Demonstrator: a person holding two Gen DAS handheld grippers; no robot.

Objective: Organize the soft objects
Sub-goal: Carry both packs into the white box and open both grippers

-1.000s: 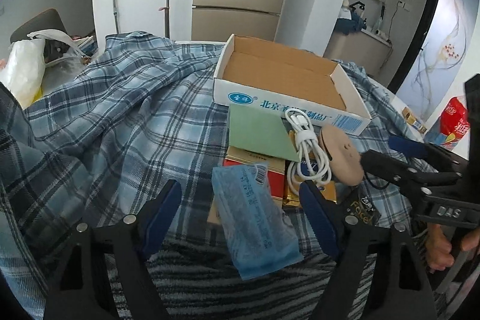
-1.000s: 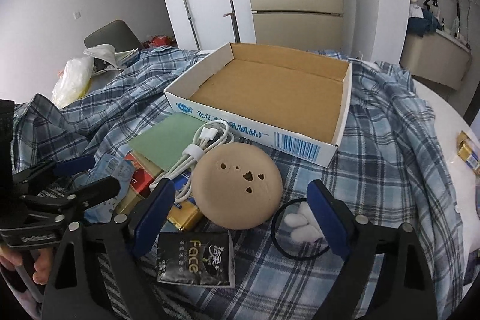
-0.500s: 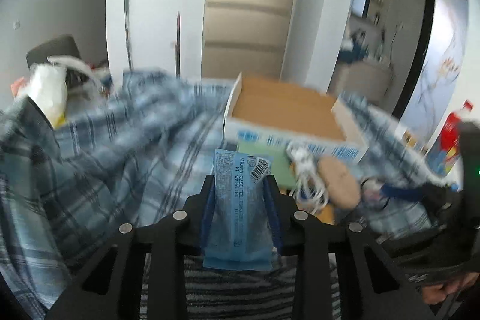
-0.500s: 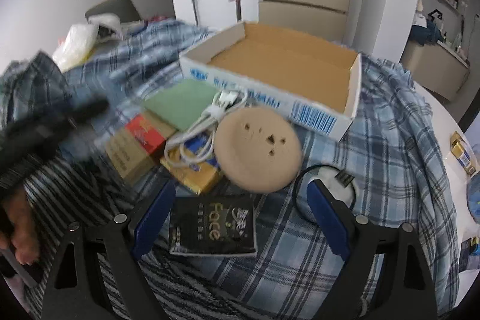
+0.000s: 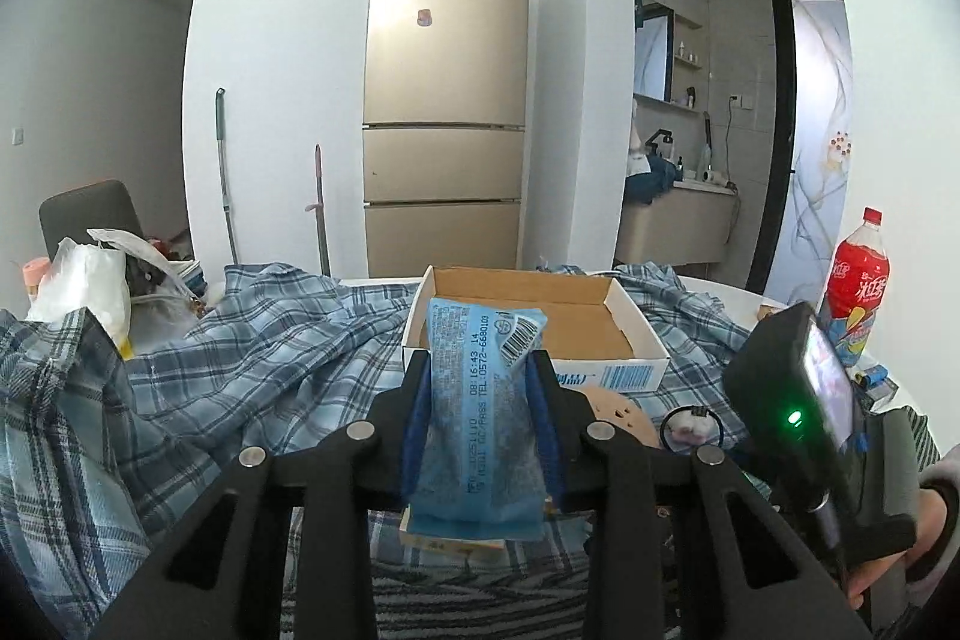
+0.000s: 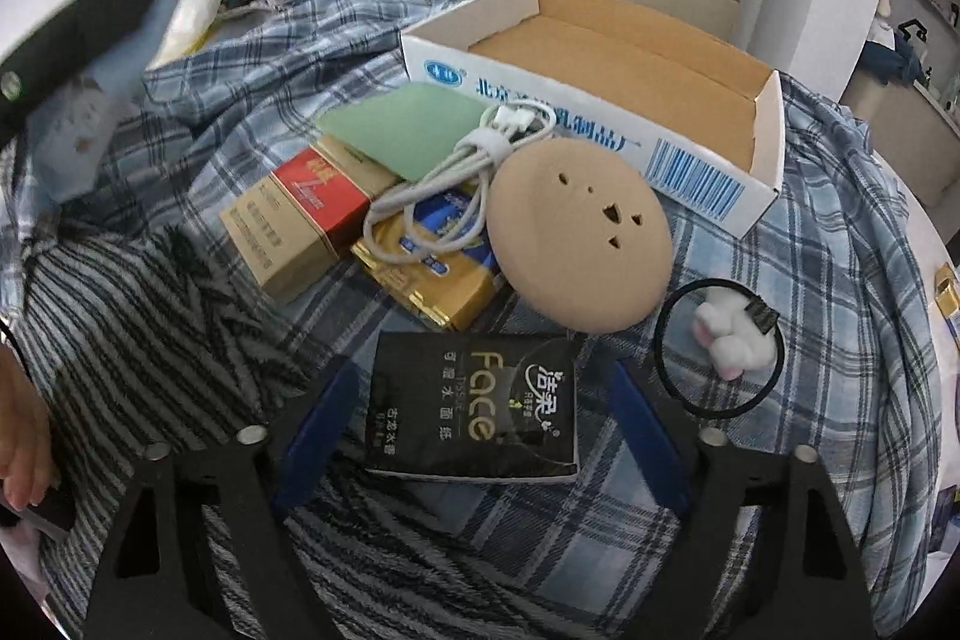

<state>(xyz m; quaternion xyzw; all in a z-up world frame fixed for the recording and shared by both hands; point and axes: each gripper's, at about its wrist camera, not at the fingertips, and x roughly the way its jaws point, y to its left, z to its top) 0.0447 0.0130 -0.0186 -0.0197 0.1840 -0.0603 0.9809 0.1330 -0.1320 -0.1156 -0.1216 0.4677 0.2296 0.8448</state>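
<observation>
Here, the left gripper (image 5: 480,418) is clamped on a soft blue plastic-wrapped packet (image 5: 480,412), held off the blue plaid cloth (image 5: 252,358) in front of the shallow white cardboard box (image 5: 624,322); to the right, the right gripper (image 6: 480,430) has its blue pads spread apart on either side of a flat black tissue pack (image 6: 474,406); just beyond lies a round tan pad (image 6: 576,238), beside a black hair tie with a white plush charm (image 6: 720,346).

White table (image 5: 729,293) under plaid shirt (image 6: 840,196), red bottle (image 5: 857,277)
</observation>
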